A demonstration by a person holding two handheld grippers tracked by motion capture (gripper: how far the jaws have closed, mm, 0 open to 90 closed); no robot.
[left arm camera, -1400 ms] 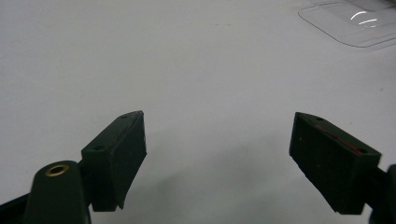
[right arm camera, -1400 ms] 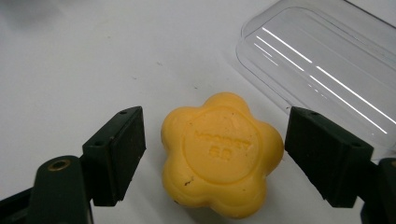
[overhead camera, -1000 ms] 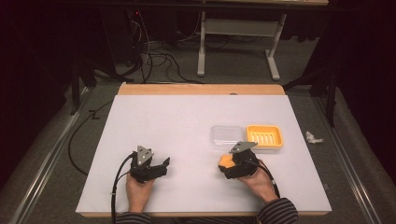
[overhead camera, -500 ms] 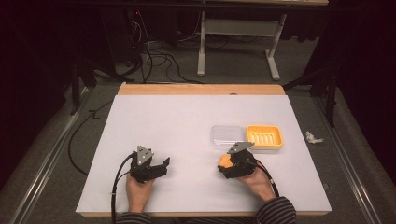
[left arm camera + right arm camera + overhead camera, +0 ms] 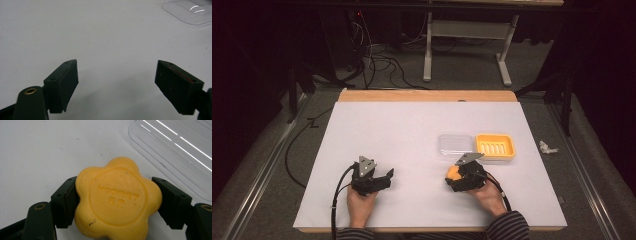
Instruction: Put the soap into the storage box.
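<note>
On the left, at about seven o'clock on the table (image 5: 377, 130), we rest our left gripper (image 5: 388, 176) on the white top. Its jaws stand wide apart, and in the left gripper view (image 5: 116, 85) we see bare white surface between them. A black cable (image 5: 337, 200) runs from this gripper back toward the near edge. At one o'clock in that view, a corner of the lid (image 5: 190, 12) lies well apart from the jaws.

Moving right, at about five o'clock on the table, we hold our right gripper (image 5: 451, 179) low over the top. Its jaws have just been closing, and the soap (image 5: 453, 173) sits between them. In the right gripper view (image 5: 113, 202) both pads press the sides of the soap (image 5: 117, 200), one at nine o'clock and one at three o'clock, so we have it clamped. It is orange, flower-shaped and stamped with raised letters that we cannot read. We cannot tell whether its underside touches the table.

At twelve o'clock from the soap, just beyond it, lies the clear lid (image 5: 455, 146); in the right gripper view its edge (image 5: 175, 152) runs along the upper right, near the soap and apart from it. Touching the lid's right edge stands the orange dish (image 5: 495, 146). Farther right, off the table at three o'clock, a crumpled white scrap (image 5: 547, 147) lies on the floor.
</note>
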